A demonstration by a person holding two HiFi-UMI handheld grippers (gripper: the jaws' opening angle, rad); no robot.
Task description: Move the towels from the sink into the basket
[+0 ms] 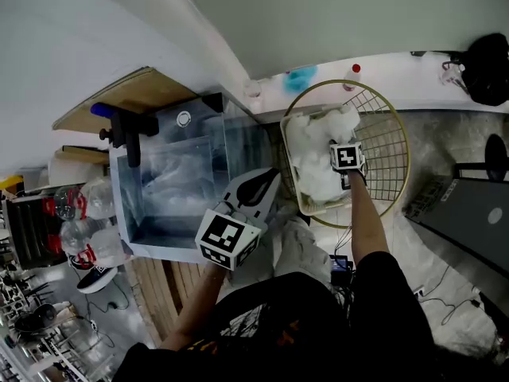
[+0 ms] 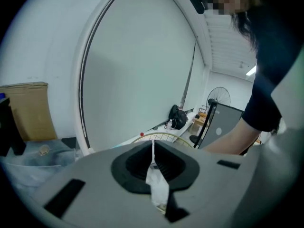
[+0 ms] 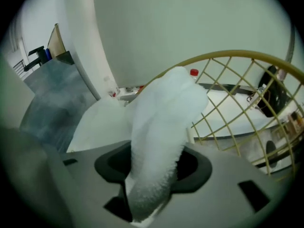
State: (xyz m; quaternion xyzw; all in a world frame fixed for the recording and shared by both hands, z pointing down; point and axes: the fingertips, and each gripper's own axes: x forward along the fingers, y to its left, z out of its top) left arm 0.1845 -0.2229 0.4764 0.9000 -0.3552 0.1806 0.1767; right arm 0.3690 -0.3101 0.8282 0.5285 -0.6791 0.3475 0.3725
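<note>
White towels (image 1: 316,151) lie heaped in a pale tub inside the round gold wire basket (image 1: 391,122). My right gripper (image 1: 344,138) reaches over that heap, and a fluffy white towel (image 3: 162,122) fills the gap between its jaws, touching both pads; the right gripper (image 3: 153,177) is shut on it. The basket's wires (image 3: 240,82) curve just beyond. The clear-walled sink (image 1: 127,197) stands to the left, and I cannot make out what lies inside. My left gripper (image 1: 256,189) hovers by the sink's right edge. The left gripper (image 2: 153,159) has its jaws together, with only a thin slit showing.
A black tap (image 1: 126,130) sits at the sink's far left corner. Plastic bottles (image 1: 79,213) and a shoe (image 1: 97,278) lie left of the sink. A dark flat case (image 1: 469,213) and a black bag (image 1: 487,68) are right of the basket. A fan (image 2: 217,99) stands behind.
</note>
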